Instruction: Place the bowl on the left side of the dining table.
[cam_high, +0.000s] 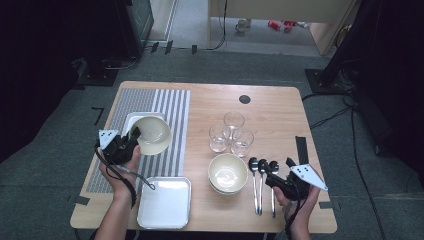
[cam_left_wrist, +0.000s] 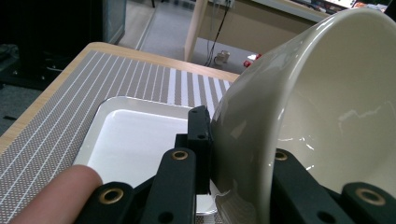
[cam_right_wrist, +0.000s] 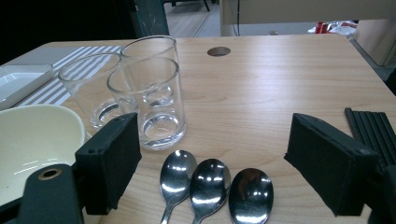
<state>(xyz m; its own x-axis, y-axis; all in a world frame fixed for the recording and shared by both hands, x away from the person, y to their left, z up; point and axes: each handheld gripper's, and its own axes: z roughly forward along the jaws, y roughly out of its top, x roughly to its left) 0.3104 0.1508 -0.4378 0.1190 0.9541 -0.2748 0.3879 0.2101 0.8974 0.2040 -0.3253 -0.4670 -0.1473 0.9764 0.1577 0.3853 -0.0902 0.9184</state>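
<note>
The left gripper (cam_high: 131, 141) is clamped on the rim of a cream bowl (cam_high: 151, 135), one jaw outside the wall and one inside, and holds it tilted on its side above the far white tray (cam_high: 128, 120), which lies on the striped grey placemat (cam_high: 170, 102) at the left of the wooden table (cam_high: 270, 110). In the left gripper view the bowl (cam_left_wrist: 303, 121) leans with its opening turned to the right, its lower edge just over the tray (cam_left_wrist: 135, 140) and the placemat (cam_left_wrist: 56, 126) stretching beyond; whether the bowl touches the tray cannot be told. A second white tray (cam_high: 165, 202) sits at the near edge of the table, overlapping the placemat's near end. Near the middle stands a stack of cream bowls (cam_high: 228, 173), and just behind it three clear glasses (cam_high: 231, 133) are grouped close together. Three spoons (cam_high: 262, 182) lie side by side to the right of the stack, bowls pointing away from the person. The right gripper (cam_high: 284, 176) hovers just right of the spoons with its jaws spread wide and nothing between them; in the right gripper view the spoons (cam_right_wrist: 210, 186) lie between the parted jaws, with the glasses (cam_right_wrist: 144, 93) directly beyond and the stacked bowls (cam_right_wrist: 37, 140) at the left.
</note>
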